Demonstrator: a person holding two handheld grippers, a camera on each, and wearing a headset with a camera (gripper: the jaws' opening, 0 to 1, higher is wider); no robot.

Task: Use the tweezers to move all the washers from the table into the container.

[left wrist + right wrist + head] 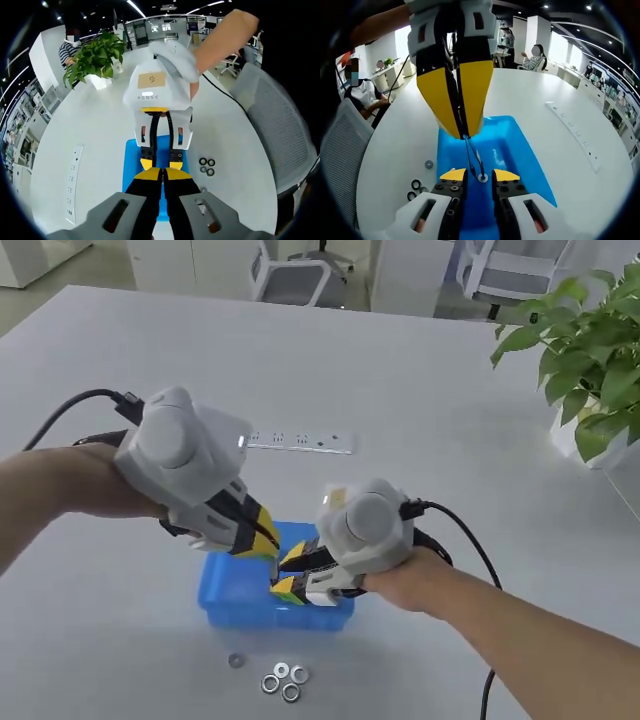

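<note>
One washer (482, 177) sits at the tips of the tweezers (472, 157), over the floor of the blue container (520, 150) and well inside its walls. Whether it hangs free or already touches the plastic I cannot tell. The tweezers run up into the left claw (464, 134), whose yellow jaws are pressed together on them. The right claw (480, 174) stands with its jaws apart, one on each side of the washer and holding nothing.

The main risk, as I judge it, is that crowding. The two claws nearly meet nose to nose above the container, so a small drift of the right one could nudge the thin tweezer legs and flick the washer out sideways. A release from too high could also let it bounce off the hard floor (a flat ring tends to roll once it lands on edge). If the left claw slackens too far, the tweezers themselves may slip down into the container with the washer.

Beyond the near wall, the loose washers (283, 680) lie on the desk (400, 370), a small cluster and one apart. A careless sweep there could scatter them.
</note>
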